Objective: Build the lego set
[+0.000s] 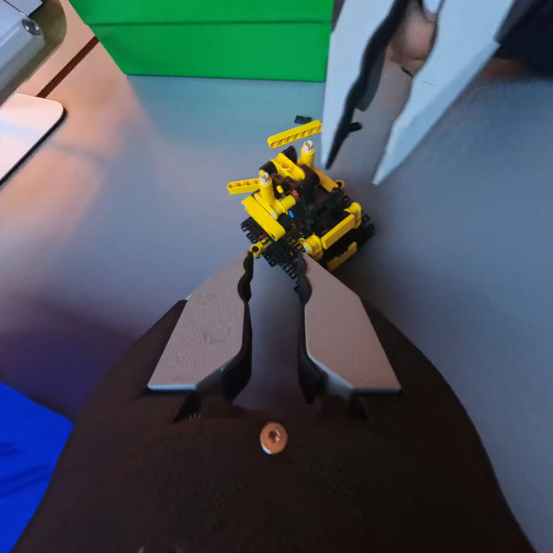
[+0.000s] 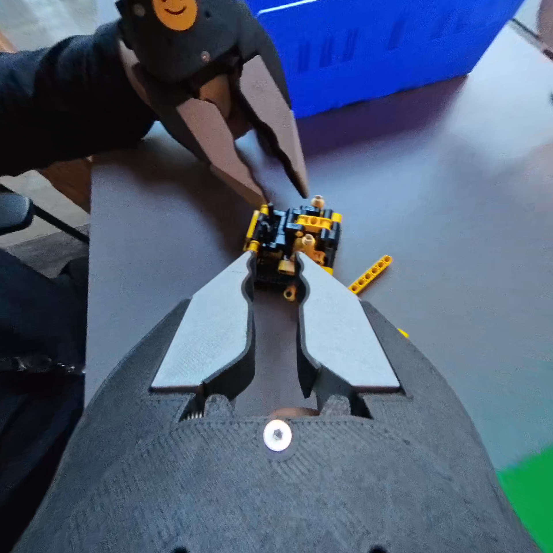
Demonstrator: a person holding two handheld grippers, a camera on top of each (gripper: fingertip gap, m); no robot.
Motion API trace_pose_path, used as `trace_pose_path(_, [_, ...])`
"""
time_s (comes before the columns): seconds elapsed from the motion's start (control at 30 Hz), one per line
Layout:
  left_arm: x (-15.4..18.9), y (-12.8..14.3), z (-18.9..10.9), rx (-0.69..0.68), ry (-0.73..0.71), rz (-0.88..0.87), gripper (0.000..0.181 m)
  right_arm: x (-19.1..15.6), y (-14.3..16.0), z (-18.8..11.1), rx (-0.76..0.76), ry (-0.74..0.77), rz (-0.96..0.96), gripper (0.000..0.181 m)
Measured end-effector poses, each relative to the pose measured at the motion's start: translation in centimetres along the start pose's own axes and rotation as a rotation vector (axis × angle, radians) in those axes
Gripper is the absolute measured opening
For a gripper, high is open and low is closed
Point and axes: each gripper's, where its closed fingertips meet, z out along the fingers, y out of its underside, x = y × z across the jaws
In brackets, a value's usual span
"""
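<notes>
A: Where does the model stand against the left gripper (image 1: 275,258)?

B: The half-built yellow and black plastic brick vehicle with black toothed tracks (image 1: 302,215) sits on the grey tabletop (image 1: 149,209) right at the tips of the left gripper. Its jaws stand apart with nothing between them; the right-hand tip overlaps the near track, though I cannot tell whether it touches.

A: And the right gripper (image 2: 275,256)?

B: In its own view it comes at the same vehicle (image 2: 294,239) from the other side, jaws parted and empty, tips level with the model's near edge. A small yellow ring-ended connector (image 2: 289,292) shows in the gap just behind the tips.

A: Any loose parts?

B: A long yellow plastic beam with a row of holes (image 2: 371,273) lies flat on the table just outside the right gripper's right-hand finger. In the left wrist view the same beam (image 1: 294,133) lies beyond the model, near the right gripper's pale fingers (image 1: 338,89). A tiny black plastic piece (image 1: 301,119) lies just past the beam.

A: What surrounds them?

B: A blue plastic bin (image 2: 374,51) stands well beyond the right gripper's tips, behind the left gripper (image 2: 285,196), which is held by an arm in a dark sleeve (image 2: 59,98). A green box-shaped block (image 1: 209,39) stands far ahead of the left gripper's tips.
</notes>
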Motion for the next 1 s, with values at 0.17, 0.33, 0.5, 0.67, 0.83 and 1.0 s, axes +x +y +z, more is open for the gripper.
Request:
trace_pose_path(0.17, [0.4, -0.2, 0.1, 0.004, -0.004, 0.021, 0.026, 3.3, 0.3, -1.2, 0.033, 0.156, 0.021, 0.015])
trace_pose_path(0.33, [1.0, -0.8, 0.1, 0.037, 0.012, 0.035, 0.026, 3.1, -0.7, -1.3, 0.102, 0.169, -0.006, 0.011])
trace_pose_path(0.5, [1.3, -2.0, -0.4, 0.117, 0.066, -0.043, 0.023, 3.4, -0.6, -1.4, 0.103, 0.181, -0.012, 0.006])
trace_pose_path(0.67, [1.0, -2.6, -0.7, 0.143, 0.048, -0.050, 0.024, 3.3, -0.6, -1.1, 0.118, 0.145, 0.022, 0.009])
trace_pose_path(0.83, [2.6, -3.3, -0.2, 0.172, 0.121, -0.070, 0.046, 2.8, -0.7, -0.5, 0.119, 0.129, 0.002, 0.007])
trace_pose_path(1.0, [2.8, -3.2, 1.5, 0.117, 0.103, -0.075, 0.072, 3.1, -0.6, 0.2, 0.116, 0.160, -0.028, 0.004])
